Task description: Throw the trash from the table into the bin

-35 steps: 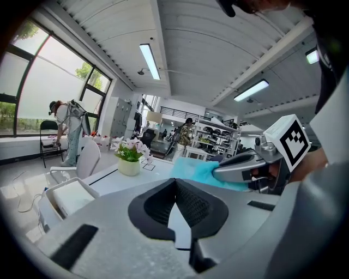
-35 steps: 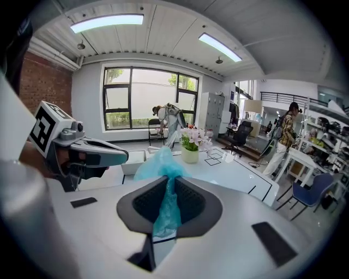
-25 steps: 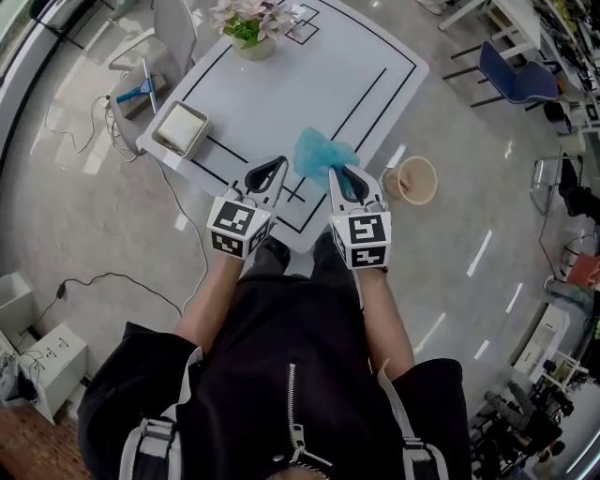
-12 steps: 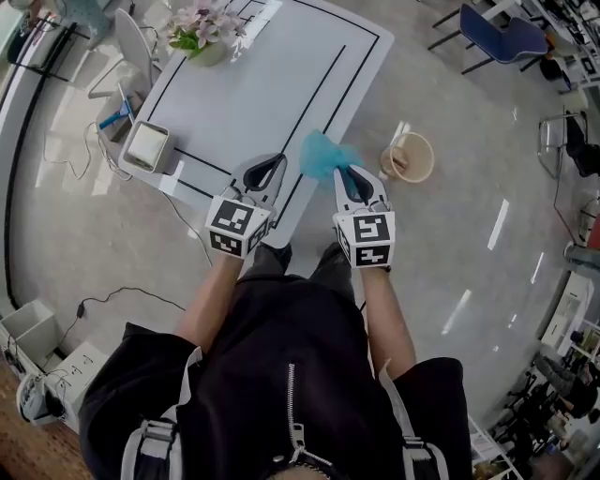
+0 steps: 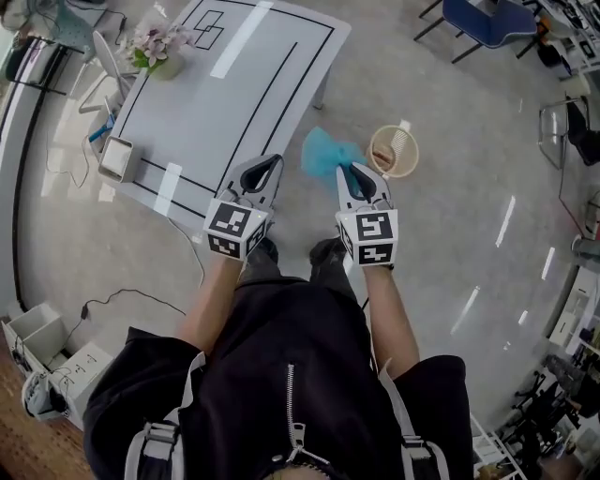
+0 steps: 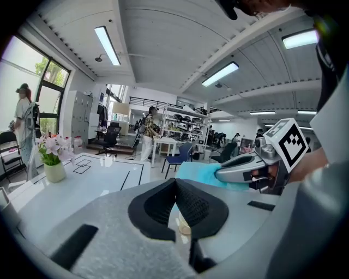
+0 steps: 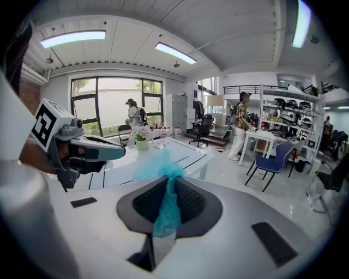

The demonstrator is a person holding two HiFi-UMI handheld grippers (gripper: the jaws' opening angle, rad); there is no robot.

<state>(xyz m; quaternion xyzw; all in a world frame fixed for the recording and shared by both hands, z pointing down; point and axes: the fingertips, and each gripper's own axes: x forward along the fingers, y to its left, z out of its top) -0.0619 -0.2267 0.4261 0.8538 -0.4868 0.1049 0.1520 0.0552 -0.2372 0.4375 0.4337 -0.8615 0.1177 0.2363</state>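
Note:
My right gripper (image 5: 354, 174) is shut on a crumpled teal piece of trash (image 5: 327, 155), which sticks out past its tips above the floor. In the right gripper view the teal trash (image 7: 161, 164) is pinched between the black pads of the right gripper (image 7: 168, 184). A round tan bin (image 5: 392, 150) stands on the floor just right of the trash. My left gripper (image 5: 267, 171) is shut with nothing in it, at the corner of the white table (image 5: 225, 94). Its pads meet in the left gripper view (image 6: 175, 183), where the teal trash (image 6: 195, 171) shows beyond them.
On the table stand a flower pot (image 5: 155, 47) at the far end and a small white box (image 5: 114, 157) at the left edge. A blue chair (image 5: 483, 19) is at the top right. White boxes (image 5: 37, 333) and a cable (image 5: 122, 281) lie on the floor at left.
Both grippers have swung right, off the table's edge and out over the floor. The bin now lies close beside the teal trash, which stays in the right gripper.

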